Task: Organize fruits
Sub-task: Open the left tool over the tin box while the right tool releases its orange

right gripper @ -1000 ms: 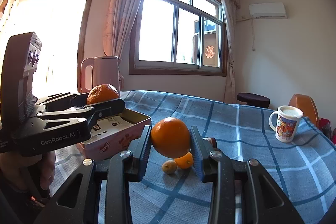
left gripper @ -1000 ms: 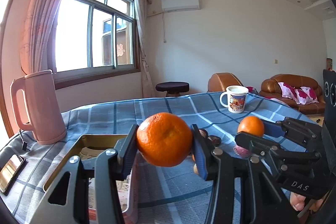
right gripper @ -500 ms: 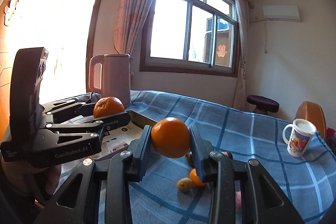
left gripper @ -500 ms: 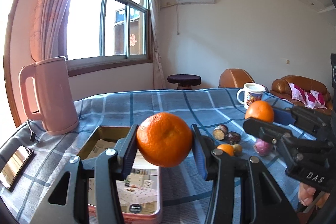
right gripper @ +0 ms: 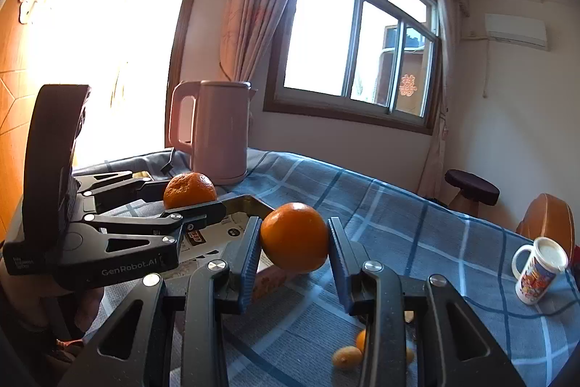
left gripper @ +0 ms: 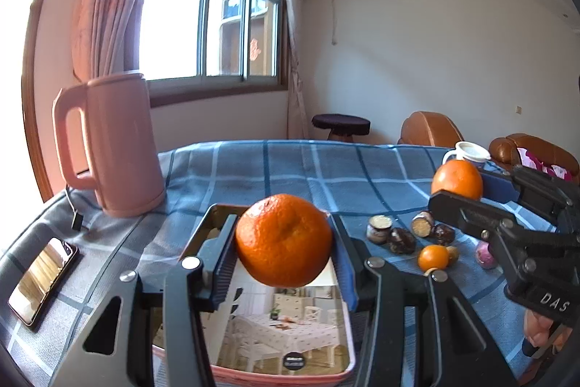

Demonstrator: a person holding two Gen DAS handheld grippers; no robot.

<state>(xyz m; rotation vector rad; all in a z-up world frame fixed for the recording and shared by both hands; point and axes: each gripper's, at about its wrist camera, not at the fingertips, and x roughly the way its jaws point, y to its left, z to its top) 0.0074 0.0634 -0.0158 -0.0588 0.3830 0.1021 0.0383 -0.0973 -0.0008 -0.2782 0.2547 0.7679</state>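
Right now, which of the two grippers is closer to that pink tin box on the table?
Left. The left gripper holds its orange right above the open pink tin. The right gripper, with its own orange, sits off the tin's side, over the cloth.

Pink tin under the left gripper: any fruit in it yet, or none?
None visible. The tin shows only a printed sheet on its floor; the orange is clamped in the left gripper above it.

Both wrist cameras looked forward along their own fingers, low and close over the blue checked tablecloth [left gripper: 290,169], facing the pink kettle [left gripper: 119,147] by the window. Each caught the other gripper beside the kettle; both shared kettle, tin tray [left gripper: 253,376] and mug [right gripper: 536,271].
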